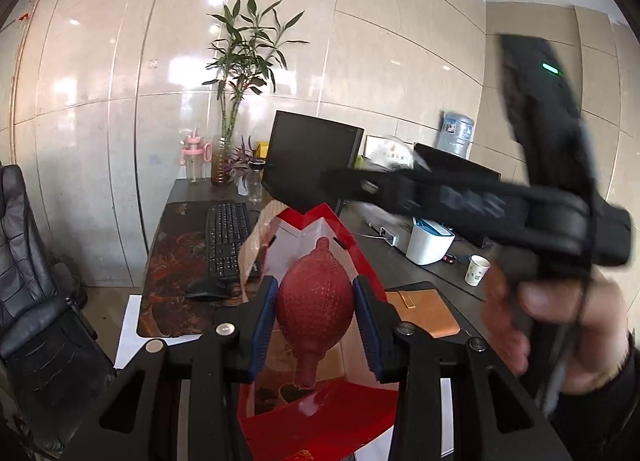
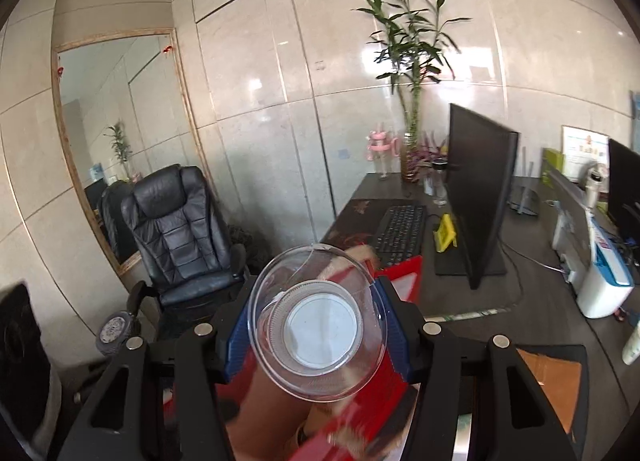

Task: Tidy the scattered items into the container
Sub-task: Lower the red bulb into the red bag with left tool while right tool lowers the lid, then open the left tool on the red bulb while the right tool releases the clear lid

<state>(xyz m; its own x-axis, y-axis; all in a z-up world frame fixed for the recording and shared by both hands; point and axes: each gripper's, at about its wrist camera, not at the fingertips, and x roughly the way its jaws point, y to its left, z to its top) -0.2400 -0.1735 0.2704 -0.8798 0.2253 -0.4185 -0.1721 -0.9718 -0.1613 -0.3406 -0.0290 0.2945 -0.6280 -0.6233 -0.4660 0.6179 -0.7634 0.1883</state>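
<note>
My left gripper (image 1: 316,325) clamps the red bulb (image 1: 316,303) above the red bag (image 1: 320,417); my right gripper (image 2: 316,327) grips a clear cup (image 2: 318,321) over it.

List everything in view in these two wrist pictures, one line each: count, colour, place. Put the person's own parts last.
Rubber bulb: one, dark red, between the left gripper's pads above the bag.
Clear cup: one, transparent, between the right gripper's pads.
Paper bag: one, red and white, open, on the desk.
Notebook: one, tan, right of the bag.
Keyboard: one, black, on the desk mat.
Monitor: one, black, behind the bag.
Bamboo plant: one, green, desk's far end.
Paper cup: one, white, desk's right side.
Office chair: one, black, by the wall.
Left gripper: black, blue pads, shut on the bulb.
Right gripper: black, blue pads, holding the cup.
Hand: one, gripping the right gripper's handle.
</note>
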